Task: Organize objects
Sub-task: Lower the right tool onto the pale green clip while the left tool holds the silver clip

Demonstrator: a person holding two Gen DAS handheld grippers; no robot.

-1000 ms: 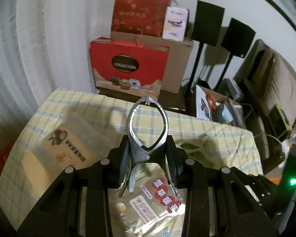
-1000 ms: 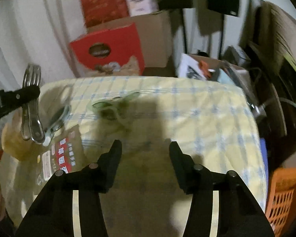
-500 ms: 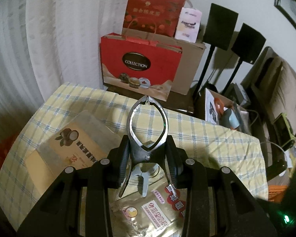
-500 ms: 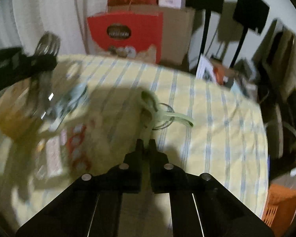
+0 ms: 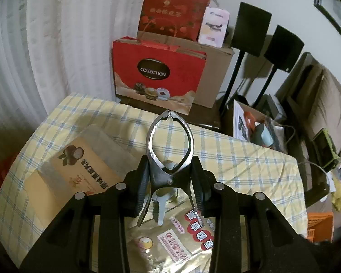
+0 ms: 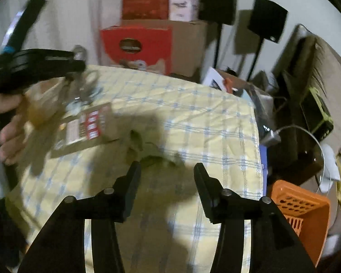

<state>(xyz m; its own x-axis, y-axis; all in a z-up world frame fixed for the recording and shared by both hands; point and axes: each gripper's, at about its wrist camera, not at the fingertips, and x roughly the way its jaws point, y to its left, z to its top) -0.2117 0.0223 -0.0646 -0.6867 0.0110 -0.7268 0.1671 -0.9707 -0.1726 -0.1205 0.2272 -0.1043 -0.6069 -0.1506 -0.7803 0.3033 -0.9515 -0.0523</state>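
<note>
My left gripper is shut on a shiny metal clip and holds it upright above the yellow checked table. Under it lie a pale blue clip and a gold snack packet. A beige box with a coconut picture lies to the left. My right gripper is open and empty, just above a pale green clip on the table. The right wrist view is blurred; it shows the left gripper and the packet at the left.
Red gift bags and a cardboard box stand behind the table. Two black speakers on stands are at the back right. An orange basket sits on the floor by the table's right edge.
My right gripper was shut half a second ago and has opened; it has moved closer over the green clip. My left gripper has risen a little with the metal clip.
</note>
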